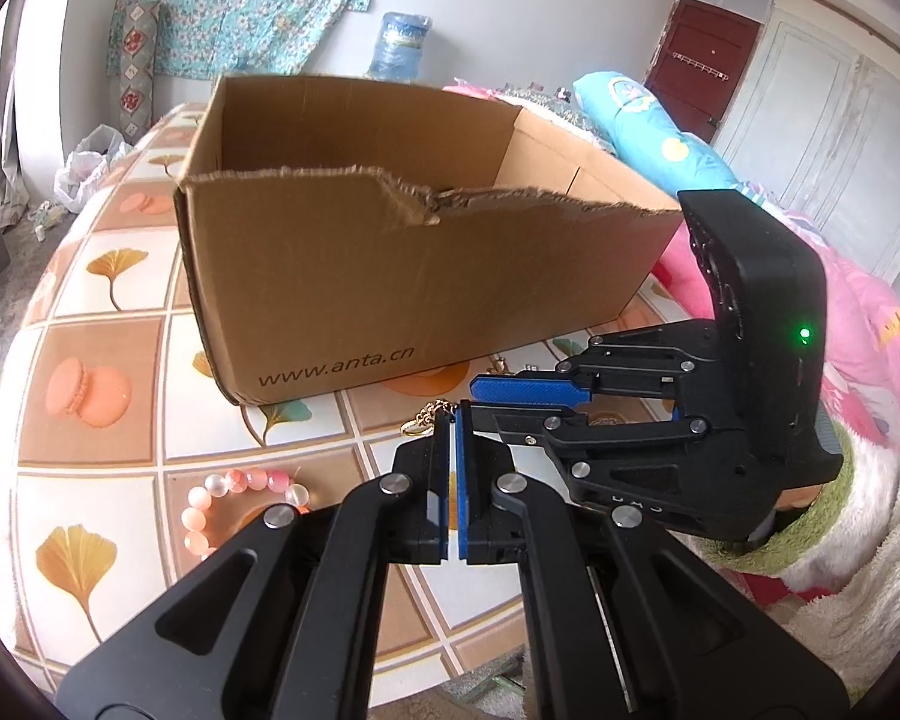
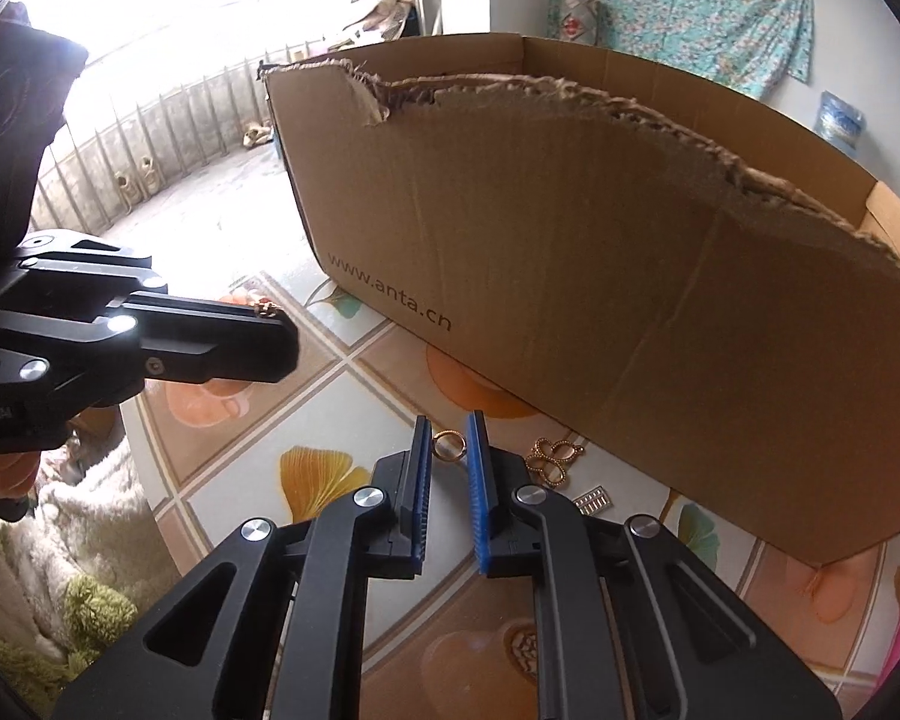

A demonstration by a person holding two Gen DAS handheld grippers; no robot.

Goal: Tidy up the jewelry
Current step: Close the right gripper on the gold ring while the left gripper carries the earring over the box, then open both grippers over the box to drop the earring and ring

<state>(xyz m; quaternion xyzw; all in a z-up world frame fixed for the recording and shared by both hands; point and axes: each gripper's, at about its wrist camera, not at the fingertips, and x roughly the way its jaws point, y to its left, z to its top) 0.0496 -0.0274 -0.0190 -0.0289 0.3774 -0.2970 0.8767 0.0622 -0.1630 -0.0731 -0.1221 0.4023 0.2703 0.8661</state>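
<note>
Left gripper (image 1: 453, 420) jaws shut on gold chain (image 1: 424, 415); right gripper (image 2: 448, 429) jaws narrowly apart around ring (image 2: 448, 445).

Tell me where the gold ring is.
In the right wrist view, the gold ring lies on the tablecloth between the right gripper's fingertips, just left of the gold clover brooch.

Ring (image 2: 448, 446) (and brooch (image 2: 551, 461)) before box (image 2: 600, 276).

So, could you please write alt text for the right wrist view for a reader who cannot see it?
The right gripper reaches down with its blue pads on either side of a small gold ring on the patterned tablecloth, not visibly pressing it. Behind stands a torn-edged cardboard box, with a gold openwork ornament at its base; the left gripper enters from the left.
</note>
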